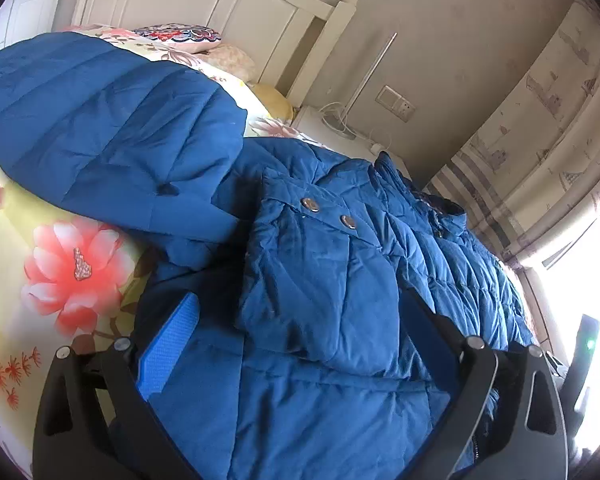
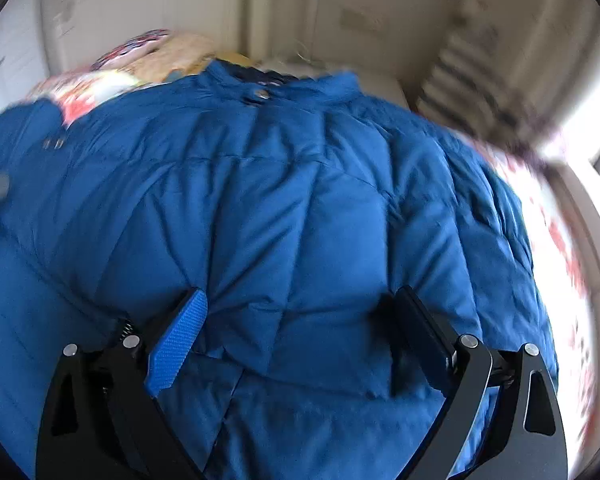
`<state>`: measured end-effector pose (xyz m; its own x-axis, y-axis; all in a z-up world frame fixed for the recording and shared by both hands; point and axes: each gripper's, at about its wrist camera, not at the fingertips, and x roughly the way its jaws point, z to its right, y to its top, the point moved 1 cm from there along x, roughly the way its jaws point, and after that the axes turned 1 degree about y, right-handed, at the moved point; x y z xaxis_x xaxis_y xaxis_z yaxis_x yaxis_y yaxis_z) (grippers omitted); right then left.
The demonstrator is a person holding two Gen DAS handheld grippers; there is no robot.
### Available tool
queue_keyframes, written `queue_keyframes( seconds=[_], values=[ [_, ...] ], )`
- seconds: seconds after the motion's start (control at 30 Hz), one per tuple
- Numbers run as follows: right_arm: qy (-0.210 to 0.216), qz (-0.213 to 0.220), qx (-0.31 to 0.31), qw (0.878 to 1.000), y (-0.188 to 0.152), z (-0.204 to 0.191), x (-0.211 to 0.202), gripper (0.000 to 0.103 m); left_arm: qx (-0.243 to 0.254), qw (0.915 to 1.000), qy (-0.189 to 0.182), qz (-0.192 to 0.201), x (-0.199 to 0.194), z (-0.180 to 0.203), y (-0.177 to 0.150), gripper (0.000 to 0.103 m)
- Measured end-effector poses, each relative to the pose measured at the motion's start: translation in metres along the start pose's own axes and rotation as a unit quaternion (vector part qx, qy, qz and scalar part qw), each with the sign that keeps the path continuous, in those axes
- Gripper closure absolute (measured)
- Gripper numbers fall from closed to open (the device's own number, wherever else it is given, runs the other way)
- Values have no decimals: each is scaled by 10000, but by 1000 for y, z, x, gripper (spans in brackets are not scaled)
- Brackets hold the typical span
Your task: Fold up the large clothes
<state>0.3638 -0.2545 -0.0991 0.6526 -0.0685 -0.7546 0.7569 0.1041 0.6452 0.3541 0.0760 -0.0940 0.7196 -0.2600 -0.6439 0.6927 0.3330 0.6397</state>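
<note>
Right up close, the left gripper (image 1: 300, 344) hangs over the puffy blue jacket (image 1: 340, 280) with its two fingers spread wide and nothing held between them; the right gripper (image 2: 300, 336) is spread wide too, just above the jacket's back, and it grabs nothing; that view is blurry, so small things are hard to see. The jacket lies on the bed, on top of the flower blanket (image 1: 60, 272); a sleeve (image 1: 320, 272) with two shiny snaps (image 1: 328, 212) is folded across the middle; a big blue flap (image 1: 100, 120) lies farther up, toward the pillows (image 1: 176, 36). Past that stands the white headboard (image 1: 260, 12), then the striped curtain (image 1: 540, 120) by the window. I think the jacket is only partly folded. It is fat and slippery, so a small pinch could slide off; the folded sleeve could also pop open if the grippers tug too fast.
</note>
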Motion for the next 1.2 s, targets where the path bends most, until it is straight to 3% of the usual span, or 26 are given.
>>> queue_keyframes(
  seconds=[0.07, 0.13, 0.17, 0.23, 0.27, 0.4, 0.47, 0.53, 0.6, 0.67, 0.73, 0.77, 0.9, 0.93, 0.97, 1.03, 1.1, 1.2],
  values=[
    [53, 356, 281, 9990, -2, 1, -25, 13, -23, 10000, -25, -1, 0, -1, 0, 4],
    [198, 659, 157, 9975, -11, -7, -40, 12, -47, 10000, -51, -5, 1, -1, 0, 4],
    [189, 615, 24, 9979, -15, -14, -38, 12, -57, 10000, -71, 0, 1, -1, 0, 4],
    [119, 43, -462, 9989, -31, -29, -13, 10, -89, 9998, -140, 53, -2, -3, 0, 4],
    [108, 229, -374, 9990, -34, -27, -15, 9, -118, 9997, -188, 126, -5, -5, 0, 4],
    [123, 133, -72, 9998, -34, -24, -29, 9, -538, 9960, -300, 646, -37, -27, 8, 4],
    [306, 415, -147, 9986, -47, -31, -53, 9, -1018, 9883, -295, 1092, -66, -56, 16, 4],
    [221, 496, -415, 9977, -59, -37, -55, 9, -1556, 9774, -237, 1415, -88, -93, 24, 4],
    [178, 387, -526, 9977, -68, -39, -42, 9, -2181, 9630, -157, 1573, -102, -137, 34, 4],
    [279, 386, -370, 9982, -67, -32, -38, 9, -2939, 9422, -142, 1599, -111, -191, 45, 5],
    [291, 361, -355, 9983, -65, -33, -38, 9, -3359, 9267, -215, 1673, -115, -228, 54, 6],
    [297, 371, -345, 9983, -66, -33, -38, 9, -3454, 9228, -191, 1699, -116, -246, 64, 6],
    [323, 387, -325, 9982, -67, -35, -39, 9, -3522, 9221, 72, 1600, -111, -280, 100, 9],
    [334, 392, -316, 9982, -68, -36, -41, 9, -3553, 9214, 113, 1567, -109, -286, 107, 22],
    [349, 403, -304, 9981, -68, -35, -41, 9, -3603, 9200, 71, 1542, -107, -292, 113, 51],
    [381, 428, -280, 9980, -70, -36, -44, 9, -3734, 9173, -217, 1366, -98, -298, 120, 94],
    [439, 451, -236, 9977, -69, -33, -44, 9, -3483, 9235, -193, 1593, -108, -280, 121, 98],
    [487, 450, -202, 9976, -69, -32, -44, 9, -2327, 9499, -501, 2027, -130, -208, 119, 99]
  ],
)
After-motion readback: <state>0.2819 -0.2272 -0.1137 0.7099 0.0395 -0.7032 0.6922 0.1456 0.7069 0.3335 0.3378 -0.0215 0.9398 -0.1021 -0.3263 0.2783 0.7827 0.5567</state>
